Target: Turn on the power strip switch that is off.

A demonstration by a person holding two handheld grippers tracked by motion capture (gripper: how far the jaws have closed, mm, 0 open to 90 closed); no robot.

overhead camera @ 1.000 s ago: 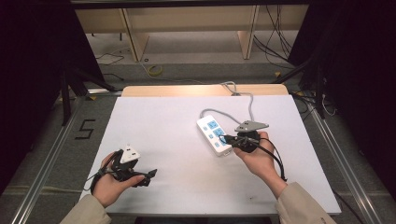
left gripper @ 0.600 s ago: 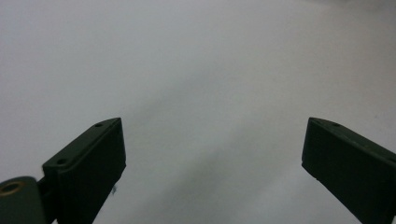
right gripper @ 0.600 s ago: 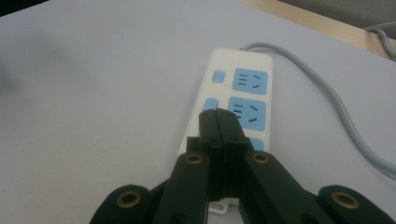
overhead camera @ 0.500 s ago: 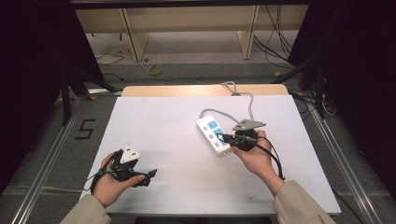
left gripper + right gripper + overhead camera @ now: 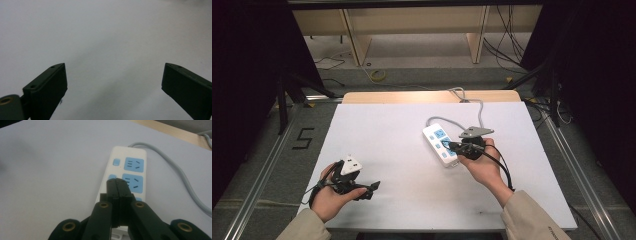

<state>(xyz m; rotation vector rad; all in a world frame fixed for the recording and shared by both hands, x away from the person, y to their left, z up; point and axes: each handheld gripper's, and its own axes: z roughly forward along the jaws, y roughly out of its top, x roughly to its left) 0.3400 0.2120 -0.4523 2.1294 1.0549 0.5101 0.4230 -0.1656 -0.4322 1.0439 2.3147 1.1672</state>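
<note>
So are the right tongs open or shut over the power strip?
Shut. In the right gripper view the right tongs have both black jaws pressed flat together, nothing between them, tips over the white power strip.

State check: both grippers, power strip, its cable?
Left gripper: jaws wide open, nothing between them, over bare white table.
Right gripper: jaws shut together, empty, tips over the power strip beside a blue switch.
Power strip: lying flat, sockets up, nothing plugged into the sockets in view.
Grey cable: attached to the strip's far end, trailing off the table's far edge.
</note>
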